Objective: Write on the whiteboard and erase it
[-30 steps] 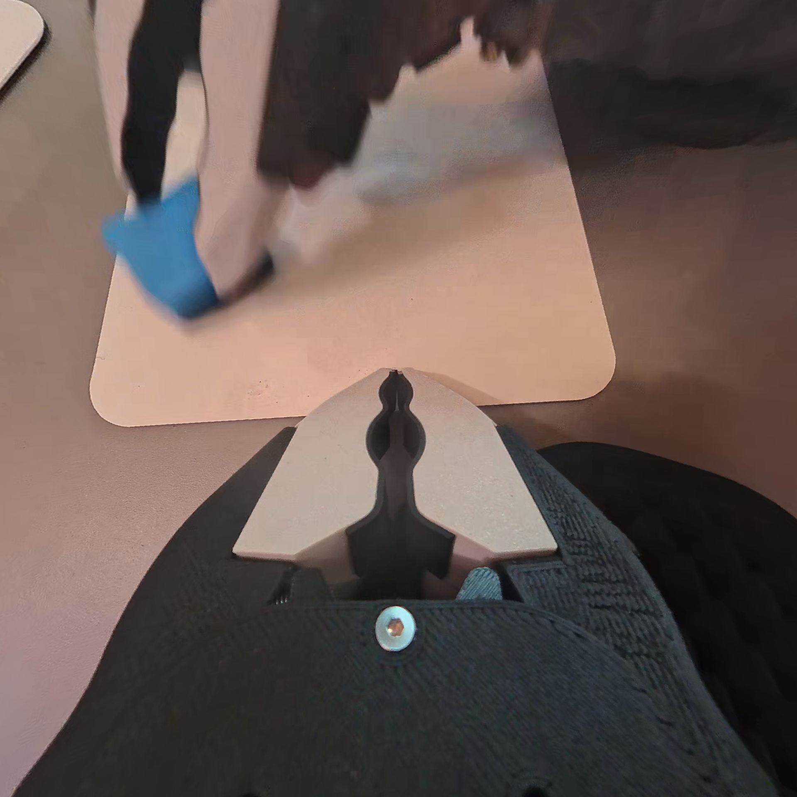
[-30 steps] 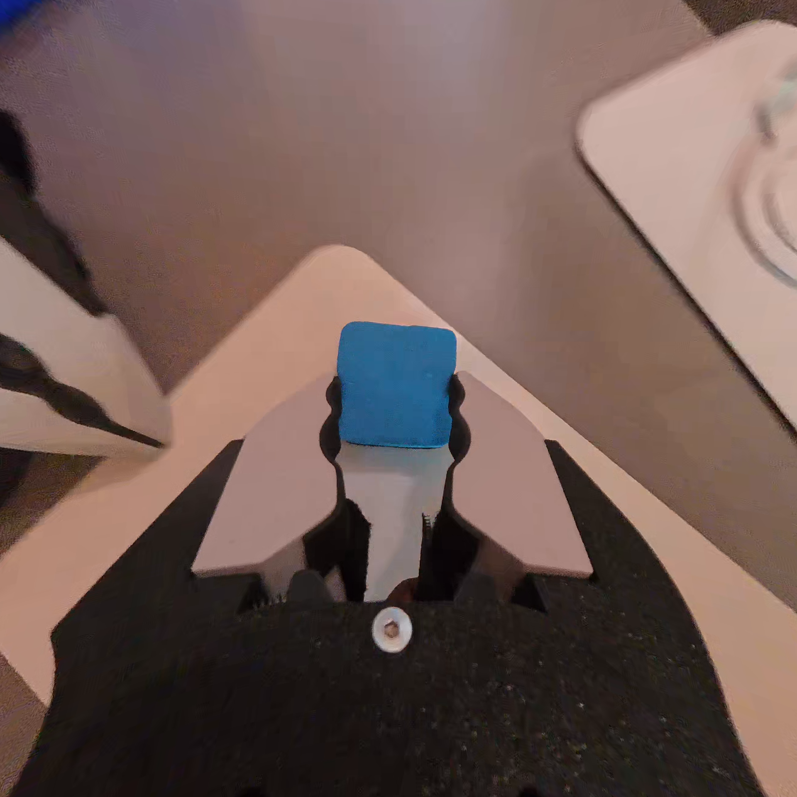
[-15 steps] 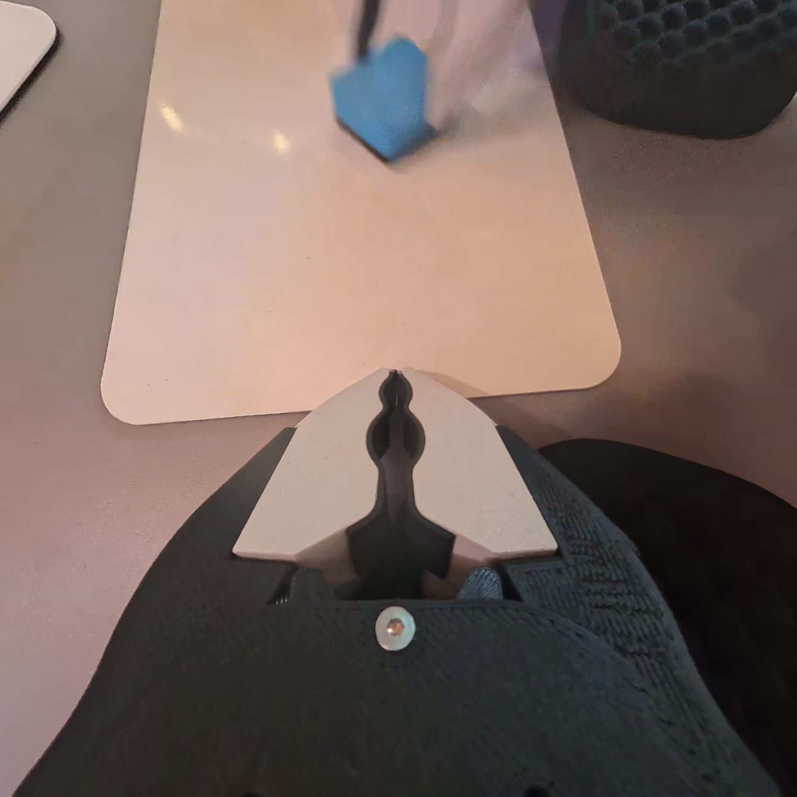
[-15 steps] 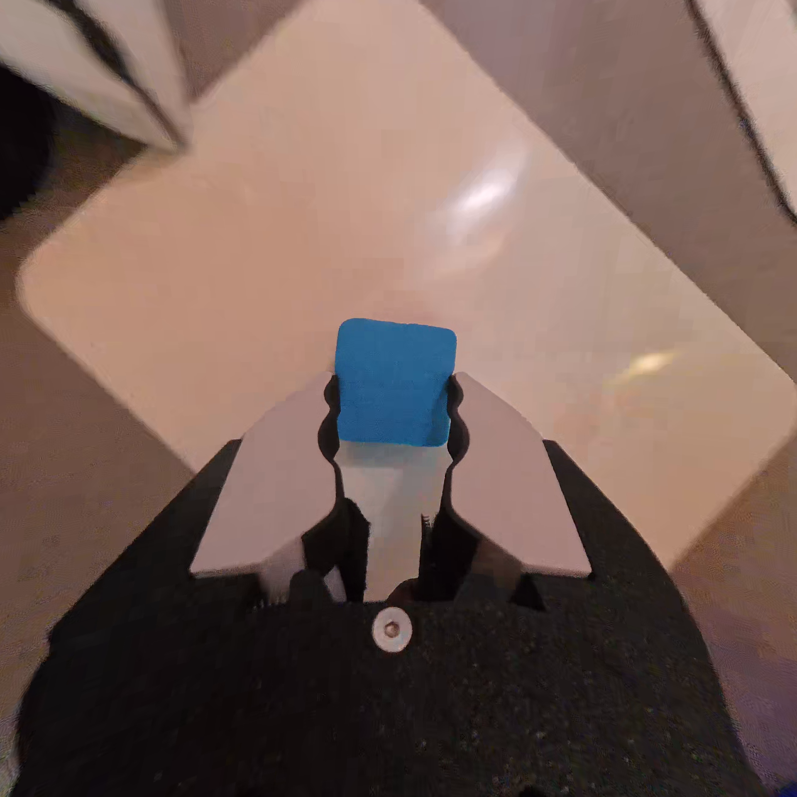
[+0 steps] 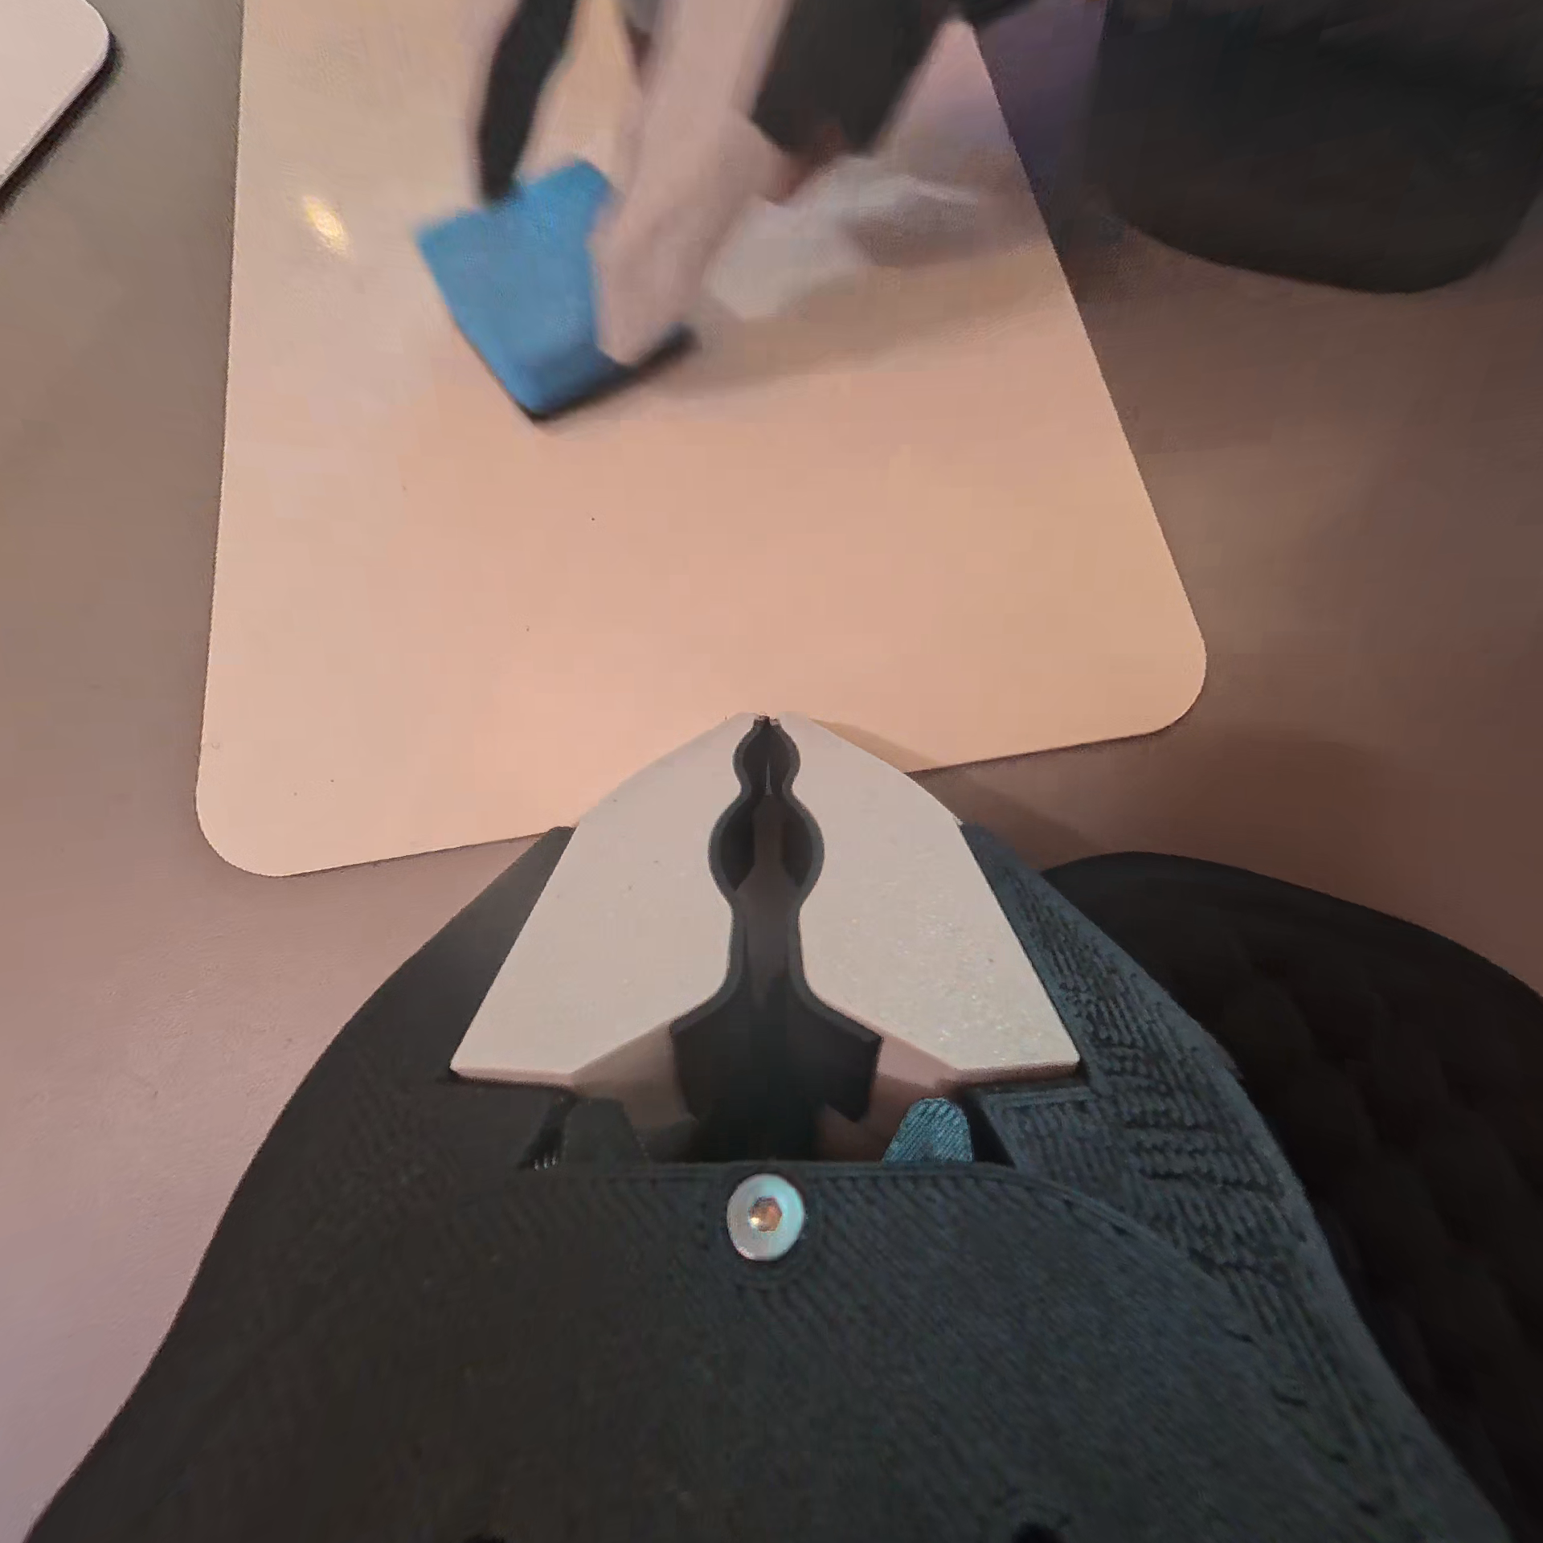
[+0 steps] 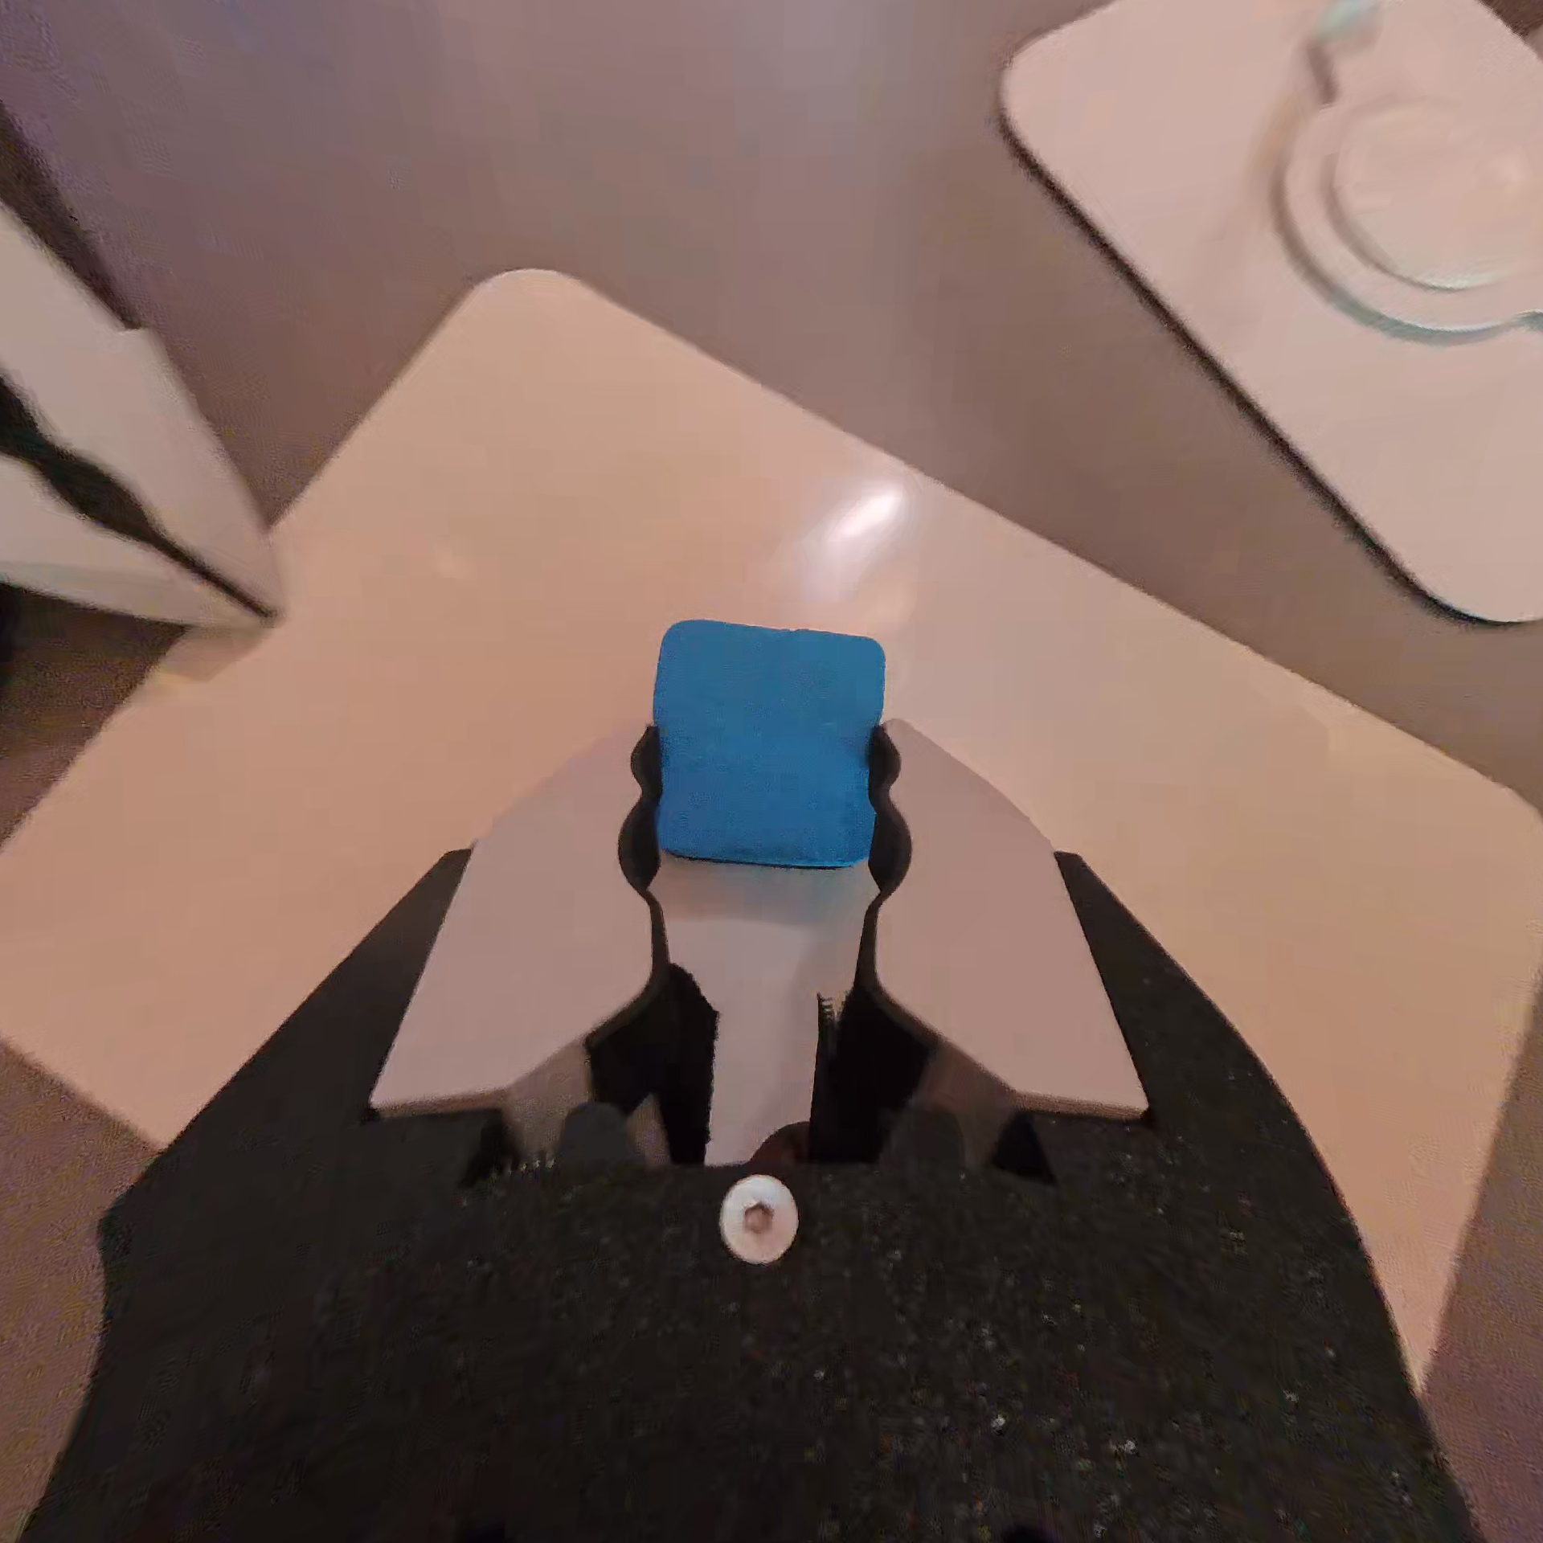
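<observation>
**Eraser on the board, wiping stage**

Eraser (image 6: pixel 766 751): small blue block, felt-like top, a thin dark layer along its underside in the left wrist view. It sits flat on the whiteboard (image 5: pixel 668 543), toward the far-left part as that view shows it. Looks light and soft, likely to squash a little under a pinch; best taken by its two opposite side walls, low enough that the dark face stays pressed to the board.

Right gripper (image 6: pixel 766 801): clamped on the eraser, jaws set about the block's width apart, pads against its sides. From the left wrist view this gripper is a blur, so it seems to be in mid-stroke.

Whiteboard: pale, glossy, rounded corners, lying flat on a dull brown table (image 5: pixel 108 918). Smooth, probably slippery, thin and stiff. No marks that I can make out on the visible surface, so erasing looks nearly done or done. No marker in sight.

Left gripper (image 5: pixel 764 718): tips closed together, nothing between them, at the board's near edge. Whether it touches the board I cannot tell.

Farther out: a second pale board (image 6: pixel 1252 292) at the right, with a clear glass piece (image 6: pixel 1419 192) on it.
</observation>
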Available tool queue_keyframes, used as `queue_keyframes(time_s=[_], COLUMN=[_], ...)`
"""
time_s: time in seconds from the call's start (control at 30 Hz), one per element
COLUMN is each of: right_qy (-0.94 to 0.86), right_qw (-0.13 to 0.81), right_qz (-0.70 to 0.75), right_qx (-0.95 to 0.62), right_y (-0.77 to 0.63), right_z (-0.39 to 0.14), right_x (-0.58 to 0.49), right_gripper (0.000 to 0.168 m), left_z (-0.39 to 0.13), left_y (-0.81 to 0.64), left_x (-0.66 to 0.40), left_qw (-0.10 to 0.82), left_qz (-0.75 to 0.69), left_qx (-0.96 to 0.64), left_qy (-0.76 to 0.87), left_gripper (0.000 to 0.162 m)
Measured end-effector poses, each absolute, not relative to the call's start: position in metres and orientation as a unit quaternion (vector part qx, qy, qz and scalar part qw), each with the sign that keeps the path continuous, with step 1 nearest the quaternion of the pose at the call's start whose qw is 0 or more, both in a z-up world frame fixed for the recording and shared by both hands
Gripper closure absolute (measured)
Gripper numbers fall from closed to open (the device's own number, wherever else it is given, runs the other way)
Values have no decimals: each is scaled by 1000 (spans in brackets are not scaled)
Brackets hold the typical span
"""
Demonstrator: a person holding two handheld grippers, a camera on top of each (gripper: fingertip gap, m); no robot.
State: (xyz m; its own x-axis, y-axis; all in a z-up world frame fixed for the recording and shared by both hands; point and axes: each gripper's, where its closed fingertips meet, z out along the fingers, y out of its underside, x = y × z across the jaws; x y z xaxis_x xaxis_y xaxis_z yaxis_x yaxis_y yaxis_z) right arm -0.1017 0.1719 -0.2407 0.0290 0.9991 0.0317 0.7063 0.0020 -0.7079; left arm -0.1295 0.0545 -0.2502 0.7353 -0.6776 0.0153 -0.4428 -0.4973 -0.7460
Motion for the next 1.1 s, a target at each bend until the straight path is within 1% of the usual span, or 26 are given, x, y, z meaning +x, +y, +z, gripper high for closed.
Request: queue_keyframes(time_s=[0.17,0.33,0.43,0.47,0.53,0.57,0.6,0.67,0.7,0.8,0.87,1.0,1.1], right_qy=[-675,-674,-695,-671,-551,-486,-429,-331,-292,-220,-173,-190,-224], right_qw=[265,251,227,259,366,420,479,580,609,627,647,612,583], right_qz=[267,271,282,319,436,471,475,406,357,237,196,180,152], right_qx=[-634,-640,-621,-618,-610,-604,-601,-624,-646,-709,-716,-746,-766], right_y=[92,58,36,37,56,72,90,125,138,151,158,181,205], right_z=[-240,-240,-233,-215,-147,-114,-89,-66,-66,-83,-85,-102,-114], right_x=[-69,-45,-29,-28,-9,16,49,128,166,253,287,288,277], right_gripper=[120,120,120,120,120,120,120,119,119,119,119,119,119], left_z=[-250,-250,-250,-250,-250,-249,-249,-248,-248,-240,-228,-210,-198], left_y=[55,56,57,57,57,58,59,61,63,68,72,78,80], left_x=[-129,-131,-132,-132,-132,-132,-132,-133,-135,-136,-135,-140,-144], left_qw=[381,384,386,389,394,396,399,403,406,436,473,524,561], left_qz=[-139,-129,-126,-124,-122,-119,-115,-109,-105,-95,-100,-117,-108], left_qx=[-850,-851,-851,-849,-846,-845,-845,-845,-845,-833,-815,-793,-772], left_qy=[336,333,332,335,339,339,337,335,332,325,321,288,278], left_gripper=[161,161,161,161,161,161,158,155,153,150,148,134,114])
